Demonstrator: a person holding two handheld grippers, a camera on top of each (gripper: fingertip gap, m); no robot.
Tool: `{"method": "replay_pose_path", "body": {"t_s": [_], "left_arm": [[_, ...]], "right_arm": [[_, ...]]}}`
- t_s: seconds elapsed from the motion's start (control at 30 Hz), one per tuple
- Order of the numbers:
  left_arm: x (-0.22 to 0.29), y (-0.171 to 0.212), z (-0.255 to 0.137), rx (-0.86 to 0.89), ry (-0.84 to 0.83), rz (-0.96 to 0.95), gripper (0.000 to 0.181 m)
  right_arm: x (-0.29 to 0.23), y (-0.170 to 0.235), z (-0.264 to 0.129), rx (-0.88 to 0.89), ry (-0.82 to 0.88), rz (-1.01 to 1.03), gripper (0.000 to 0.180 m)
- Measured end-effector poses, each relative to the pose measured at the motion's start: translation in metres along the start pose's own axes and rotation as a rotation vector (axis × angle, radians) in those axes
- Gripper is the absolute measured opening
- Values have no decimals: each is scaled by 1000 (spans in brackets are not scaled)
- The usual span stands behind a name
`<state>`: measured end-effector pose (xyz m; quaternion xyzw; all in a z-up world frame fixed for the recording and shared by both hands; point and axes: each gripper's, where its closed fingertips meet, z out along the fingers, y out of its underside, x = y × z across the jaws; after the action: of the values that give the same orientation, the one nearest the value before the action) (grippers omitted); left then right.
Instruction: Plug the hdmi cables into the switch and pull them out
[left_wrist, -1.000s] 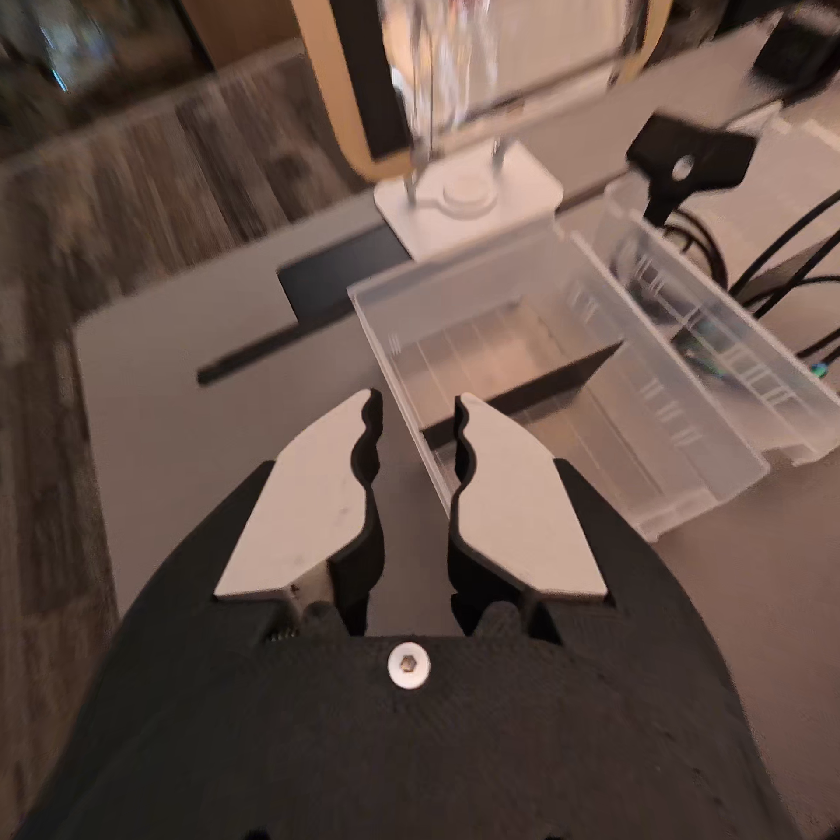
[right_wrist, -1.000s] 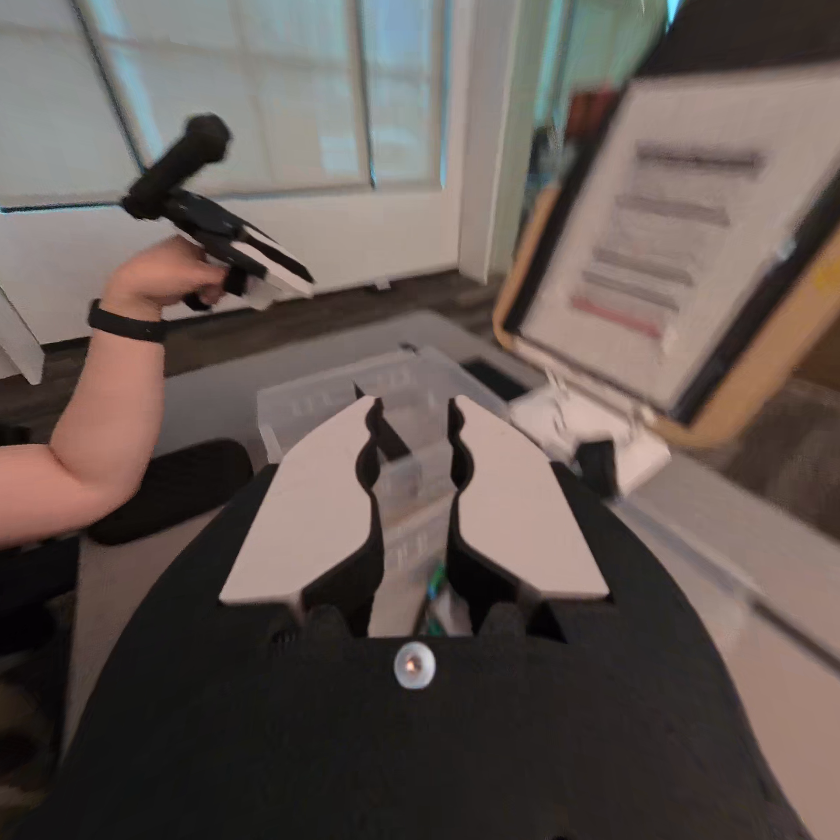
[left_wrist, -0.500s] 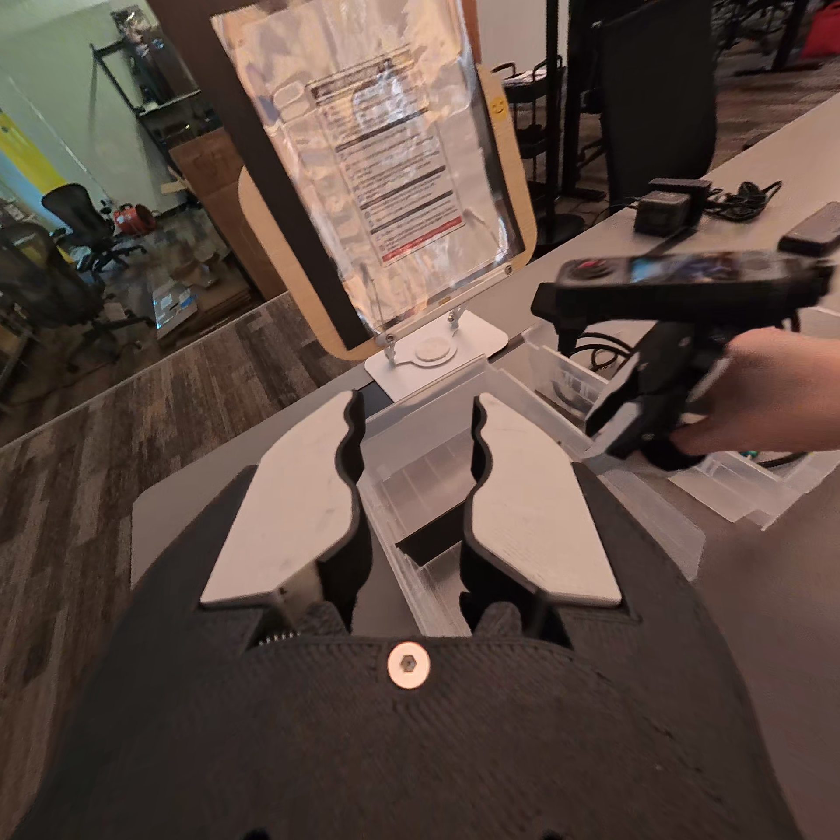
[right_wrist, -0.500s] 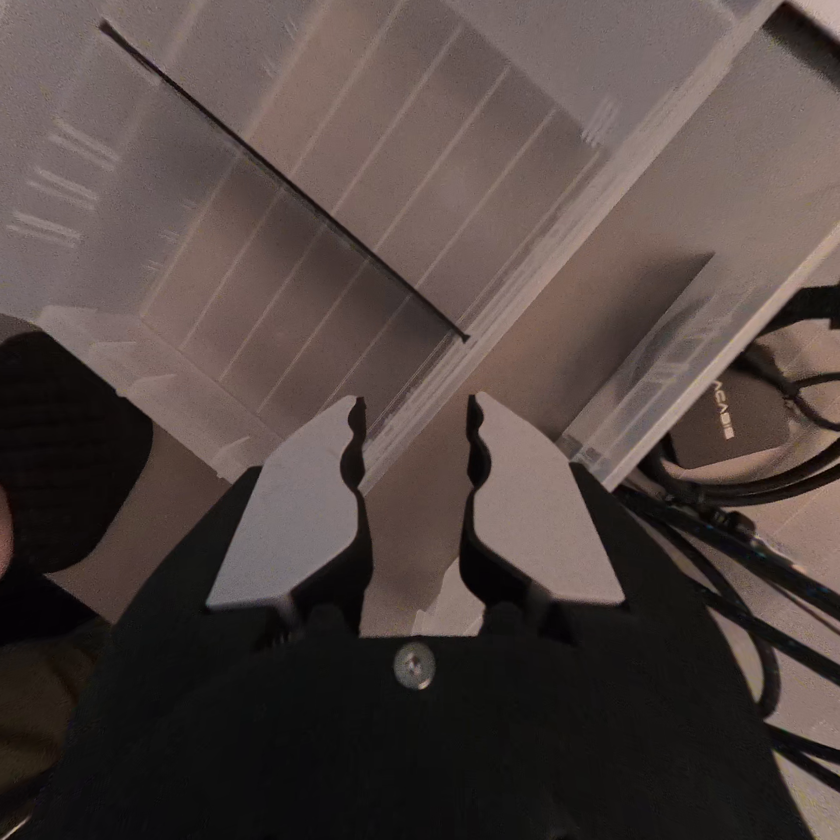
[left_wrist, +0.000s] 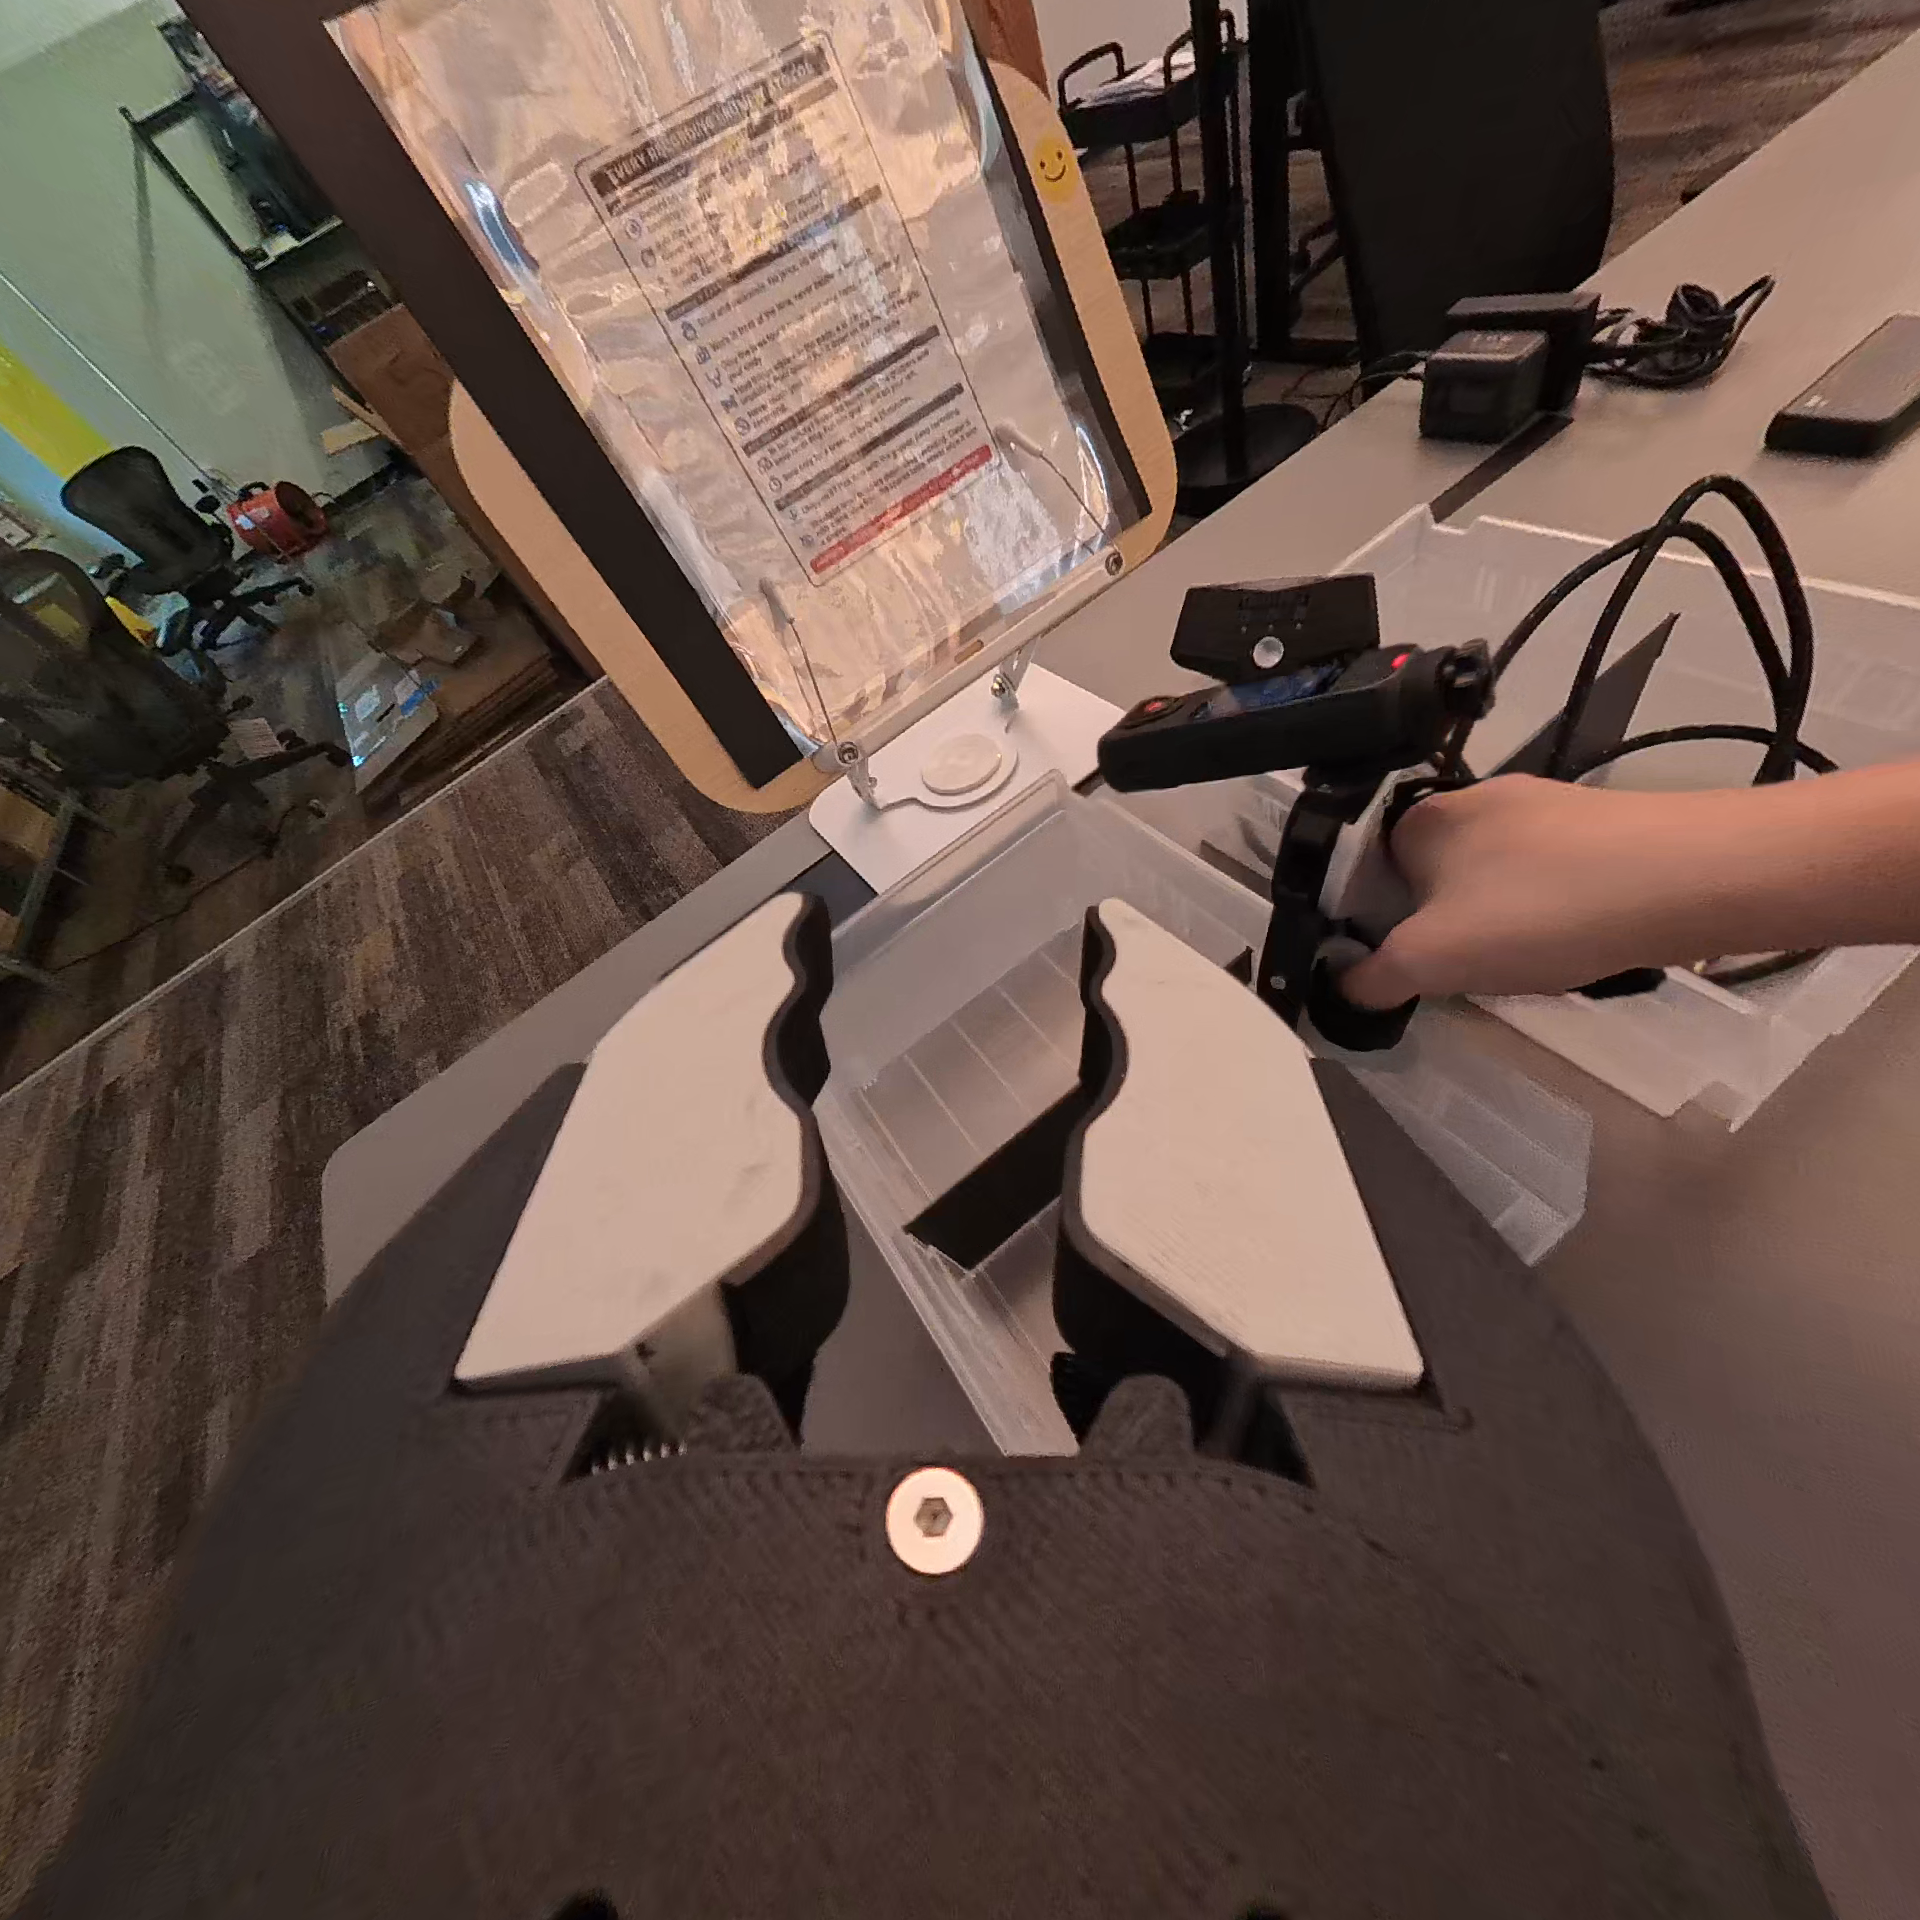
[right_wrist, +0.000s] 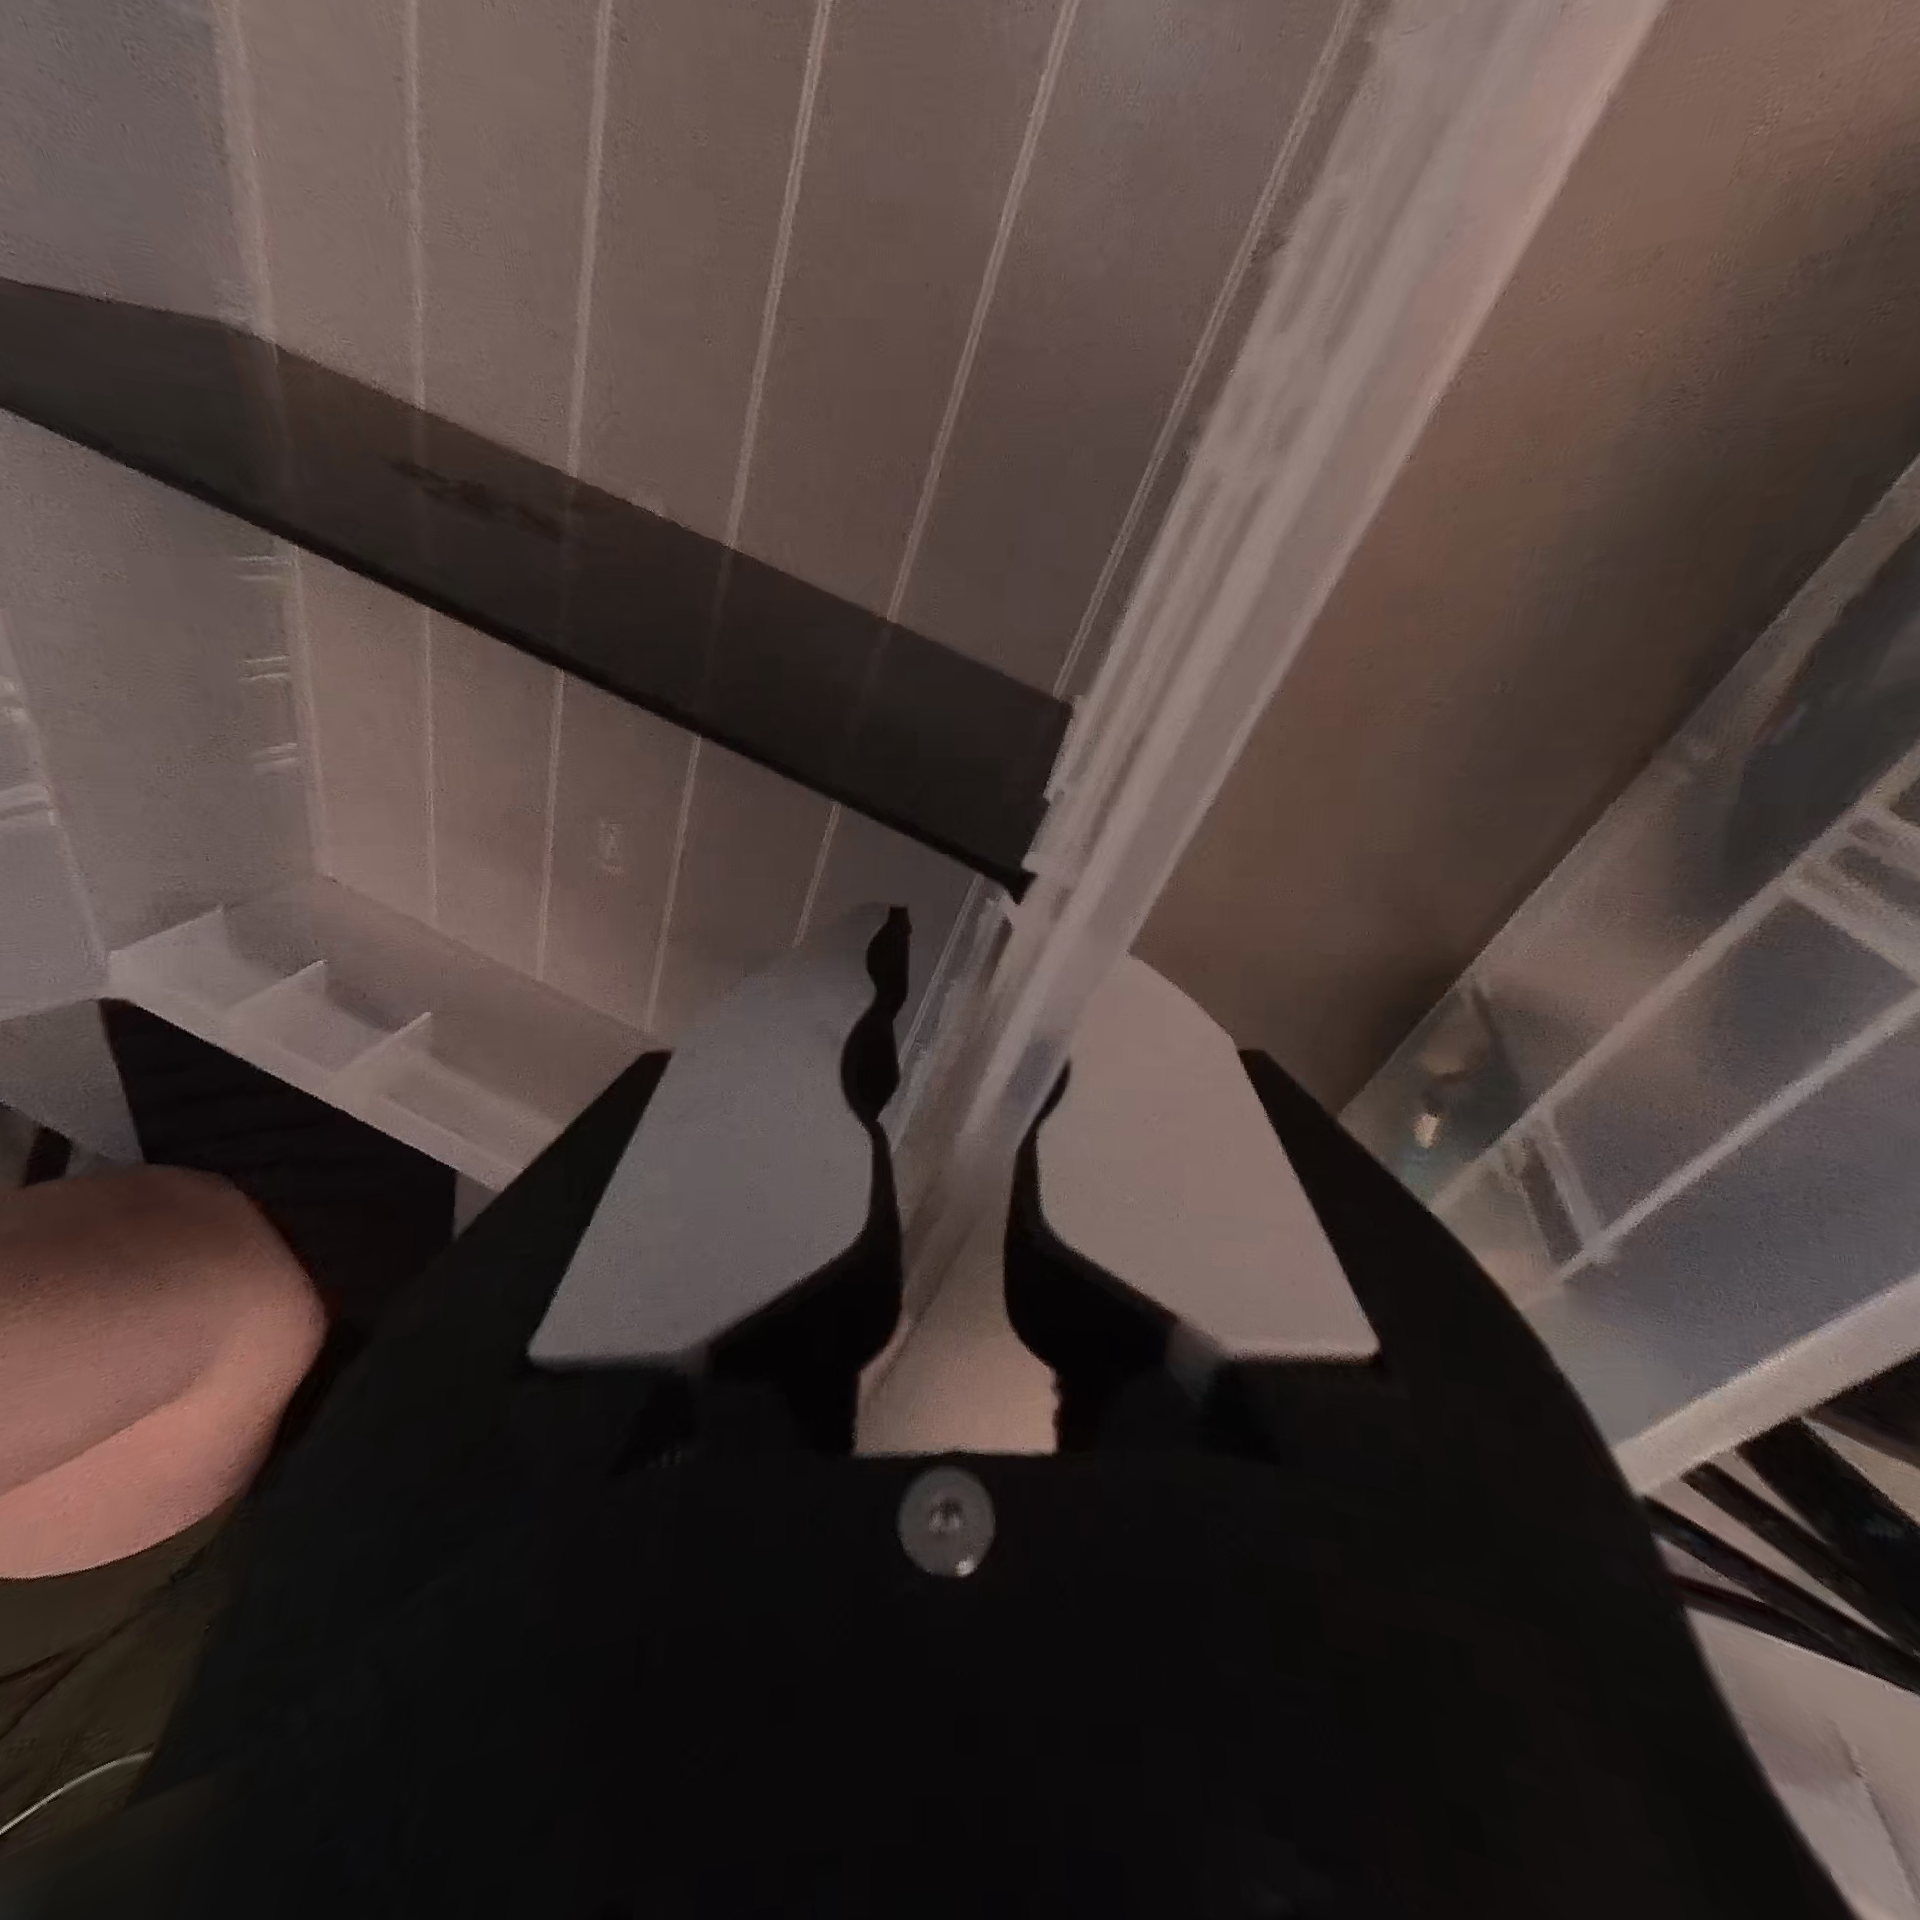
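Hovering above a clear plastic bin (left_wrist: 966, 935) on the grey table (left_wrist: 1714, 1351), the left hand-held gripper (left_wrist: 951, 971) has its white fingers (left_wrist: 665, 1143) spread, nothing between them; a black divider (left_wrist: 987, 1195) crosses the bin's floor; behind the bin stands a wood-framed sign holder (left_wrist: 790, 395) on a white base (left_wrist: 935, 790). To the right of the bin, a person's hand (left_wrist: 1507, 883) grips the right hand-held gripper (right_wrist: 961, 997), which is tipped down at the bin's right-hand wall; from its own camera, its fingers (right_wrist: 748, 1164) straddle the clear wall (right_wrist: 1174, 675), one inside the bin and one outside, drawn close on either side of it; whether they actually pinch the plastic I cannot tell. The black divider ends against that wall just ahead of the fingertips. A second clear bin (left_wrist: 1558, 997) lies just beyond the first, to its right, and black hdmi cables (left_wrist: 1683, 623) loop up out of it; the switch cannot be made out in either view. Farther along the table from the bin sit a small black box (left_wrist: 1496, 364) and a dark flat device (left_wrist: 1849, 390).
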<state>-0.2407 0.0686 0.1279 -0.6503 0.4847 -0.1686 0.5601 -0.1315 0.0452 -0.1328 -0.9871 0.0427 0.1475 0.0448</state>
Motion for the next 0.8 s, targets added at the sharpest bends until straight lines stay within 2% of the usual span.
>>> {"method": "replay_pose_path", "body": {"t_s": [0.13,0.3,0.37,0.47,0.57,0.63,0.7,0.77,0.8], "left_arm": [[13,-14,-20,54,32,-9,44],[42,-55,-74,287,46,32,43],[47,-77,-101,438,13,41,42],[46,-106,-152,748,-42,-5,31],[42,-111,-174,853,15,-119,35],[39,-109,-163,821,112,-205,42],[43,-102,-132,721,253,-246,43],[63,-83,-83,519,460,-276,37],[75,-69,-54,386,552,-330,51]], "right_arm": [[1,-4,-7,-40,-9,-31,10],[-28,-19,-37,-10,-134,-96,4],[-41,-30,-69,31,-142,-177,4],[-46,-42,-137,84,-153,-219,6],[-21,-45,-210,153,-135,-186,5],[15,-37,-257,193,-68,-154,5],[63,-22,-300,245,21,-94,5],[118,1,-336,299,101,-8,5],[147,14,-351,334,137,47,5]]}}
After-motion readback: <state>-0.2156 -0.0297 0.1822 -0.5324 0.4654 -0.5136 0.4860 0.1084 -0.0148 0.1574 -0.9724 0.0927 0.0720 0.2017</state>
